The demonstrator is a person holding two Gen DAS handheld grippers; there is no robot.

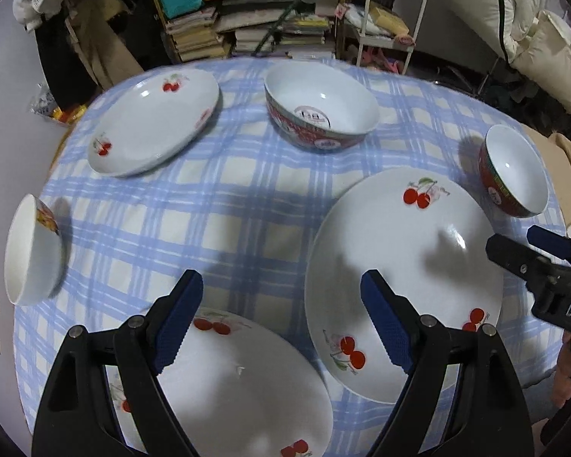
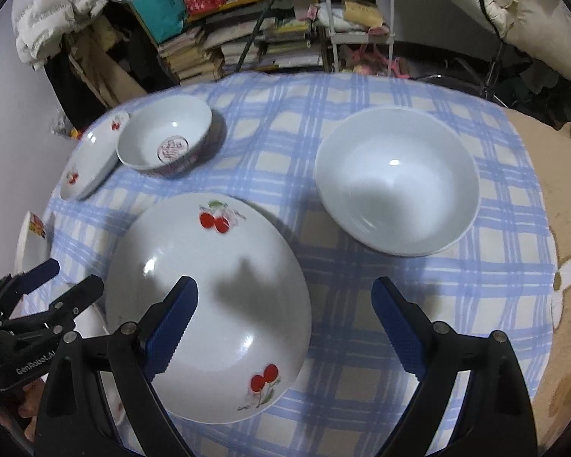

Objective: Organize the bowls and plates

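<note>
Surface: round table under a blue-and-cream checked cloth (image 1: 247,205); crockery spread over it, none stacked.
Left gripper (image 1: 281,320): jaws wide, nothing between the pads; it points steeply down over the near part of the cloth.
Near-edge plate (image 1: 243,388): cherry-print plate at the table's near edge, directly below the left gripper; the left finger's blue pad (image 1: 179,323) overlaps its far rim in view, contact cannot be told.
Centre plate (image 1: 403,278): second cherry plate, just beside the first; the left gripper's right finger lies over its left rim in view.
Right gripper (image 2: 285,327): jaws wide, empty; its left finger sits over the centre plate (image 2: 209,297), its right finger over bare cloth, so the plate's right rim falls in the gap.
White bowl (image 2: 397,181): red outside, upright toward the right edge, beyond the right gripper's right finger, well apart from it.
Patterned bowl (image 1: 319,104): upright near the far edge.
Far plate (image 1: 154,120): cherry plate toward the far-left edge, beside the patterned bowl.
Left-edge bowl (image 1: 32,251): white bowl at the left edge, apart from both grippers.
</note>
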